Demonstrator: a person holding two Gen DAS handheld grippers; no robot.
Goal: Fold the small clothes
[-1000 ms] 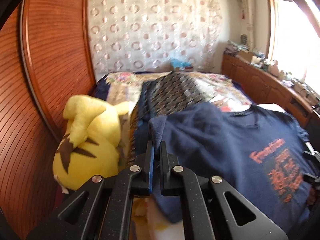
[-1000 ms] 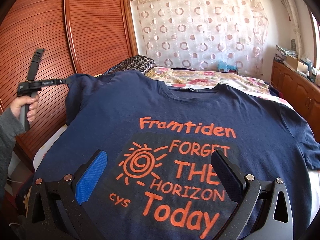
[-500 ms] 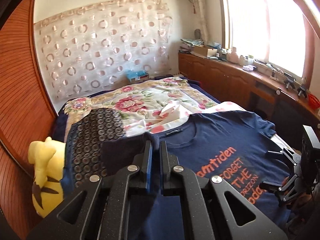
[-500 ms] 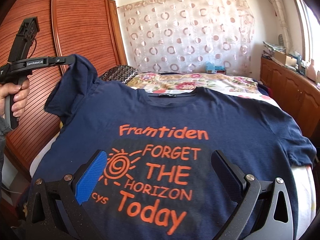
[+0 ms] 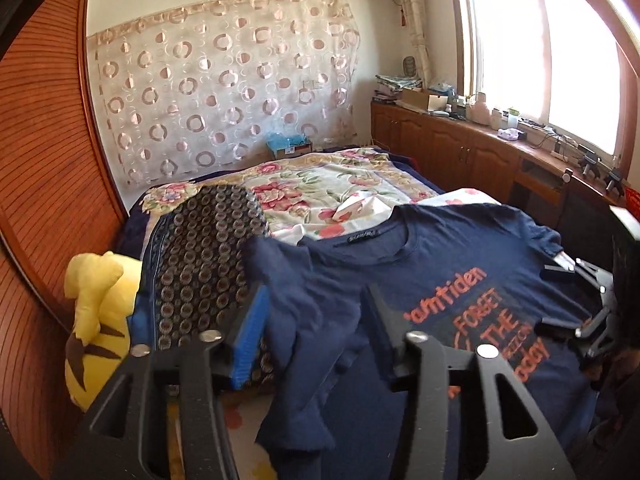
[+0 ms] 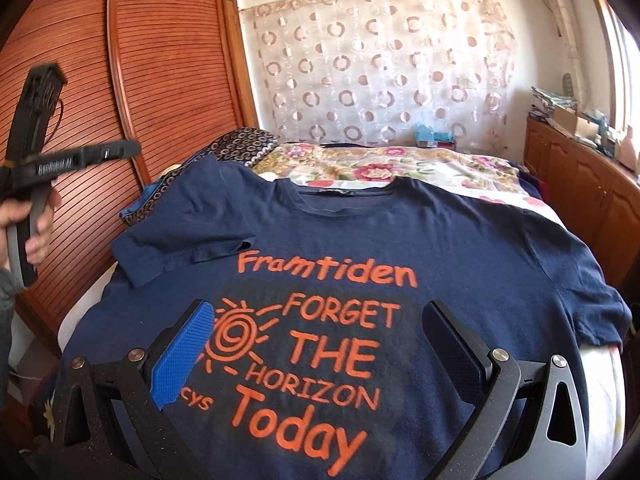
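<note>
A navy T-shirt (image 6: 460,248) with orange print lies face up on the bed. It also shows in the left wrist view (image 5: 448,264). Its left sleeve (image 6: 188,236) is folded inward onto the chest; in the left wrist view the sleeve (image 5: 308,320) lies between my open jaws, released. My left gripper (image 5: 316,320) is open and empty; in the right wrist view it (image 6: 120,151) is held in the air left of the shirt. My right gripper (image 6: 316,344) is open and empty above the shirt's lower print.
A yellow plush toy (image 5: 96,320) lies at the bed's left edge by the wooden wardrobe doors (image 6: 120,80). A dark patterned pillow (image 5: 200,264) and a floral bedsheet (image 6: 400,168) lie behind the shirt. A wooden cabinet (image 5: 460,152) with clutter runs under the window.
My left gripper carried the left sleeve up and inward over the shirt, then opened and let it drop folded on the chest. My right gripper stayed open over the print.
</note>
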